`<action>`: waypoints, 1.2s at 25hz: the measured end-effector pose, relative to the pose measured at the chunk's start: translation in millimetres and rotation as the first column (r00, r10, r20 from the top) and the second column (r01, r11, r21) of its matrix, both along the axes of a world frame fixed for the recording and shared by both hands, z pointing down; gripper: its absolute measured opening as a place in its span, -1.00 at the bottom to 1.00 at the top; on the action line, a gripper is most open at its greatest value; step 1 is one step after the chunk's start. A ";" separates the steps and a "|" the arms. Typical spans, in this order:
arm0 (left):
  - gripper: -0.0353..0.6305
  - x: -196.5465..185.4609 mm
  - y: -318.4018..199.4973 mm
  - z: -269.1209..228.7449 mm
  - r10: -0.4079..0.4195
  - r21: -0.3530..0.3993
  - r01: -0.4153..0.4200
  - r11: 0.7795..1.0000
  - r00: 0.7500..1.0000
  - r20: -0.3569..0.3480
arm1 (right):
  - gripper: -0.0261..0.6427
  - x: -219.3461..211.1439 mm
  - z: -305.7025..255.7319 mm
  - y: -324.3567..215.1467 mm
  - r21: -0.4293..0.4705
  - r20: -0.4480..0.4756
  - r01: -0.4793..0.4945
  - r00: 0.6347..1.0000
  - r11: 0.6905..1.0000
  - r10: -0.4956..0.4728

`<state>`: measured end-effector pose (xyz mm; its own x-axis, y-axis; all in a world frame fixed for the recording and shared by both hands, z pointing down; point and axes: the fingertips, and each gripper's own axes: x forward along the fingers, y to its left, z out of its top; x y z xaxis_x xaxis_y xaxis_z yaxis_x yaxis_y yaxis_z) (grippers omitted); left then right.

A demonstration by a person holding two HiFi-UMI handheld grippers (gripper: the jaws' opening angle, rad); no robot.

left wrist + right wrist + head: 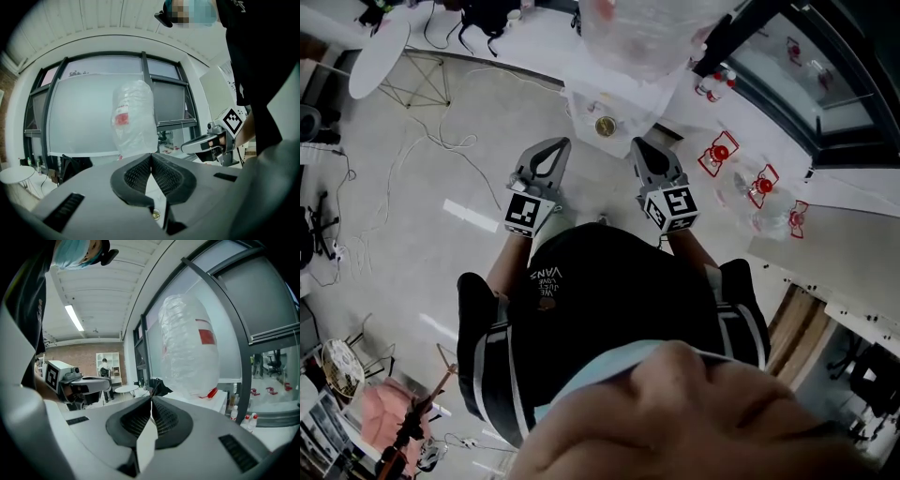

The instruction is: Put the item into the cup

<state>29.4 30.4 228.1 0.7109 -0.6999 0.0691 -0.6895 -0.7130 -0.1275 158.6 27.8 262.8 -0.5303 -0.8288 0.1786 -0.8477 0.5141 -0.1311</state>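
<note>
Two grippers in view, both closed and empty. L gripper [555,145]: jaws shut tip to tip, nothing betw. the mesh pads [138,176] in its own view. R gripper [639,145]: same, tips meeting, nothing betw. its pads [166,418]. Both are held side by side but apart in front of the person's chest, pointing toward the white table [628,112]. Neither touches the table or anything on it.

On the table: small round gold-toned obj. [605,126], just beyond the two gripper tips and betw. them in head view. Cannot tell whether it is the item or the cup seen from above. Past it, a large clear plastic bag [649,33] w/ red label stands upright on the table, window behind. Red-capped bottles [248,420] sit low to the R of the table. Cables [441,141] lie on the floor to the L.
</note>
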 end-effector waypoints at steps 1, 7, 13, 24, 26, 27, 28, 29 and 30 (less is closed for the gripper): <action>-0.83 0.1 0.8 -2.3 -0.002 0.005 0.002 1.000 1.000 -0.001 | -0.78 0.6 -3.5 0.4 0.007 -0.001 0.004 1.000 1.000 -0.004; -0.83 -3.3 5.8 -14.6 -0.016 0.004 0.016 1.000 1.000 -0.013 | -0.78 -0.6 -22.3 0.8 0.035 0.007 0.012 1.000 0.999 -0.012; -0.83 -11.3 11.2 -17.1 -0.046 -0.020 0.045 0.999 0.998 -0.031 | -0.78 -7.7 -27.8 3.4 0.039 0.009 0.031 0.999 0.999 -0.031; -0.83 -16.6 11.2 -17.7 -0.072 -0.047 0.070 0.996 0.997 -0.040 | -0.80 -9.4 -20.9 8.5 -0.020 0.006 0.016 1.000 1.000 -0.016; -0.83 -16.1 10.0 -16.6 -0.071 -0.051 0.069 0.996 0.996 -0.045 | -0.80 -10.6 -21.7 8.3 -0.039 0.022 0.014 1.000 0.999 -0.013; -0.83 -16.1 9.4 -16.3 -0.071 -0.053 0.068 0.996 0.996 -0.047 | -0.80 -13.2 -25.4 8.2 -0.049 0.033 0.017 0.999 0.999 -0.016; -0.83 -16.0 9.0 -15.8 -0.069 -0.054 0.067 0.996 0.996 -0.049 | -0.80 -15.5 -28.6 8.1 -0.055 0.041 0.021 0.999 0.998 -0.018; -0.83 -15.9 8.7 -14.9 -0.068 -0.056 0.065 0.996 0.997 -0.049 | -0.80 -16.5 -29.4 8.1 -0.058 0.044 0.023 0.999 0.998 -0.020; -0.83 -15.5 8.4 -13.7 -0.066 -0.060 0.063 0.996 0.997 -0.048 | -0.80 -16.1 -27.7 8.0 -0.058 0.042 0.022 0.999 0.998 -0.019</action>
<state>13.9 38.9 214.4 0.6681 -0.7401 0.0767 -0.7386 -0.6722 -0.0512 142.5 35.7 235.1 -0.5550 -0.8065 0.2040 -0.8303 0.5217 -0.1962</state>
